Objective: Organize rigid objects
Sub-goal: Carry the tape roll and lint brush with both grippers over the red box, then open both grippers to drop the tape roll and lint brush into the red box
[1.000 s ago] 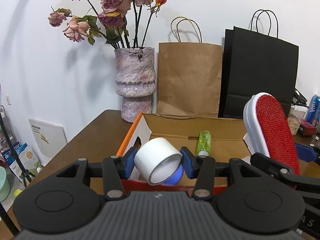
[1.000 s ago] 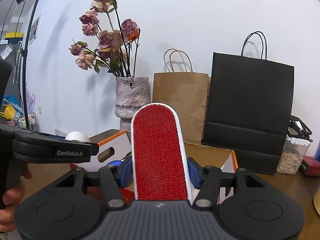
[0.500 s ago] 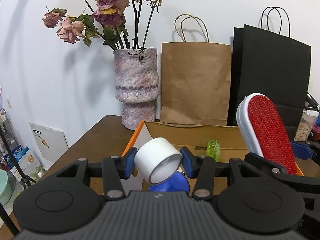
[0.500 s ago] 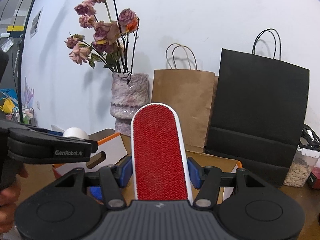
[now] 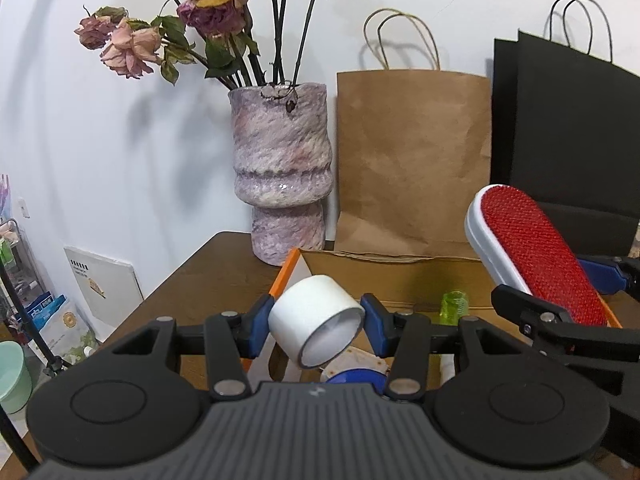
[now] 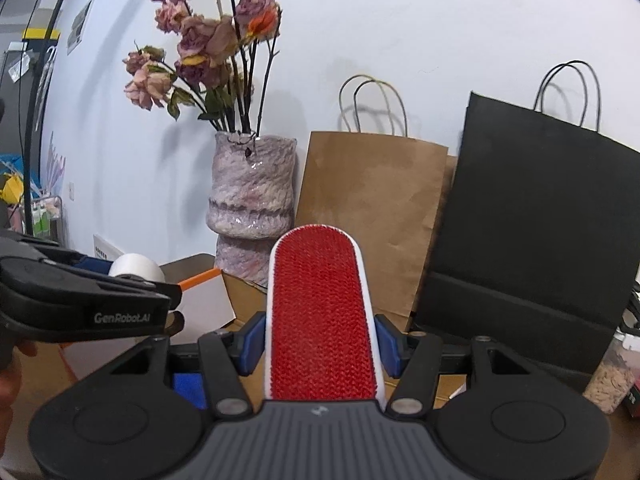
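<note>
Two grippers are working over the open cardboard box with orange edges [image 5: 294, 270], and we're holding one in each hand. Our left gripper [image 5: 316, 322] is pinching the white roll of wide tape [image 5: 314, 320] btwn its blue pads, roll tilted w/ its open end facing us at 5 o'clock. Our right gripper [image 6: 320, 338] is clamping the red-faced lint brush with a white plastic body [image 6: 322, 312] by its sides, brush pointing away toward 12 o'clock. In the left wrist view that same brush is sitting at 3 o'clock of the tape, above the box's right side. Inside the box, a small green translucent bottle [image 5: 454, 304] is lying at 2 o'clock of the tape, and a blue round item [image 5: 354, 376] is showing just below the roll; what it is we can't tell. Behind the box, a mottled pink-grey ceramic vase of dried roses [image 5: 280, 168] is standing at 11 o'clock, a brown paper bag [image 5: 412, 152] at 12, and a black paper bag [image 5: 568, 128] at 2, all on the dark wooden table [image 5: 208, 276].
</note>
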Available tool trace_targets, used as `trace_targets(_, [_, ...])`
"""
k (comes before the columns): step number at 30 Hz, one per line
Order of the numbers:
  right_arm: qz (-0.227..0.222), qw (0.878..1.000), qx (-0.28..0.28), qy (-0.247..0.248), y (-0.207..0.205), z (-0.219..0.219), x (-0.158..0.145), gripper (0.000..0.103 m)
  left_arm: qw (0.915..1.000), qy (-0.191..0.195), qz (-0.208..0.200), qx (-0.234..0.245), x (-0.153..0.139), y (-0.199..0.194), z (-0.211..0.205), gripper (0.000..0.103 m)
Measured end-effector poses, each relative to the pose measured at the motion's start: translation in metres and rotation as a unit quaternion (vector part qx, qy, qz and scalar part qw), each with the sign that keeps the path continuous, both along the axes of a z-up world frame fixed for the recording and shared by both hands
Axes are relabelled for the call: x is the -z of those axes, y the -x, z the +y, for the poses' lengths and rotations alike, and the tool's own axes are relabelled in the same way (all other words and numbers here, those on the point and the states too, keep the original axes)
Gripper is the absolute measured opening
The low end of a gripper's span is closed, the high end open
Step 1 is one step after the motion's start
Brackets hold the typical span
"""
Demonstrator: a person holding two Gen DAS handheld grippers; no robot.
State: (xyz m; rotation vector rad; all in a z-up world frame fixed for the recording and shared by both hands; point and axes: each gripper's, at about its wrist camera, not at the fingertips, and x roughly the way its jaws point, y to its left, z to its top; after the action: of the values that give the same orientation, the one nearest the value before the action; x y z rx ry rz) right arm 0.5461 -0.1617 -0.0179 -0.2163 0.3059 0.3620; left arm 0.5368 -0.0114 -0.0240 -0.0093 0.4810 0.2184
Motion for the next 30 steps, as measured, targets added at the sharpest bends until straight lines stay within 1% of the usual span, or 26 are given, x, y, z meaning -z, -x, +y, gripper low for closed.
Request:
trace_targets(6, [0.015,1.000,-0.007,0.015,-0.022,0.007,0.009,0.055,0.9999,-0.007,0.015,-0.004,0.009,-0.016,0.000,0.049])
trace_targets(15, [0.020,1.000,-0.005,0.018,-0.026,0.008,0.010,0.056,0.9996,-0.012,0.025,-0.002,0.016,-0.025,0.000,0.049])
trace_targets(17, [0.019,1.000,-0.004,0.014,-0.026,0.006,0.010,0.057,0.9996,-0.014,0.025,-0.001,0.017,-0.025,0.000,0.053])
trace_targets(18, [0.018,1.000,-0.003,0.013,-0.026,0.005,0.009,0.063,0.9996,-0.015,0.025,-0.001,0.017,-0.025,0.000,0.055])
trace_targets(19, [0.014,1.000,0.003,0.010,-0.025,0.004,0.006,0.075,0.9995,-0.017,0.025,-0.001,0.017,-0.026,0.000,0.059])
trace_targets(20, [0.006,1.000,0.007,0.007,-0.022,0.002,0.004,0.081,0.9995,-0.019,0.025,-0.002,0.017,-0.026,-0.001,0.063])
trace_targets(21, [-0.002,1.000,0.009,0.004,-0.020,0.000,0.001,0.089,0.9995,-0.020,0.025,-0.003,0.017,-0.025,-0.001,0.068])
trace_targets(25, [-0.005,1.000,0.019,0.003,-0.018,-0.006,-0.003,0.090,0.9995,-0.021,0.022,-0.004,0.015,-0.023,0.000,0.080])
trace_targets(30, [0.010,1.000,0.023,0.006,-0.019,-0.008,-0.001,0.091,0.9996,-0.022,0.020,-0.002,0.012,-0.019,-0.001,0.084])
